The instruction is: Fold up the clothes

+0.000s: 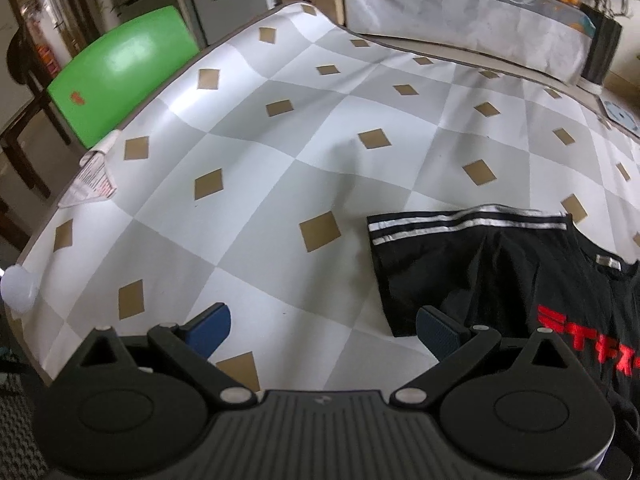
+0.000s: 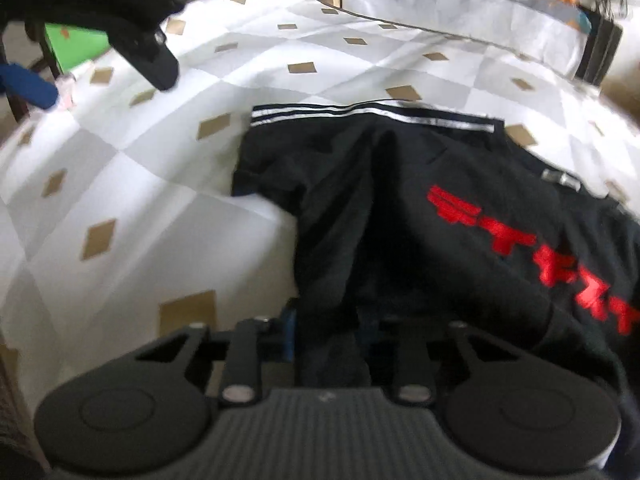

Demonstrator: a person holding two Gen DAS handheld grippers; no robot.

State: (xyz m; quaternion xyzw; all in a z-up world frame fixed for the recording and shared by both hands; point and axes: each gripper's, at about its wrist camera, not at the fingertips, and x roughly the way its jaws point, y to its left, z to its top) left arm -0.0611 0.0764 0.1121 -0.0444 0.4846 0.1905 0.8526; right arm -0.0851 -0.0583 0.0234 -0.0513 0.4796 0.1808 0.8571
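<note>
the black shirt (image 2: 400,216) has big red marks (image 2: 532,248) across its front. they look like letters, but they cannot be read. a small grey tag (image 2: 562,179) sits at the neck, and its words are too small to tell. the sleeve end has white stripes (image 2: 372,114).

the shirt lies on the table cover (image 1: 256,184), which has grey and white squares with little brown diamonds. a folded paper (image 1: 93,182) with red print lies near the table's left edge, too blurry to read. a green chair (image 1: 124,68) stands past that edge.

the left gripper (image 1: 324,330) is wide open with nothing in it. its blue pads (image 1: 212,326) hang over the bare cover, and the shirt's sleeve lies just beside the pad on the right.

the right gripper (image 2: 332,340) is almost closed. a fold of black shirt cloth sits bunched up between its fingers. the picture is blurry there, but the pads seem to pinch the cloth.
</note>
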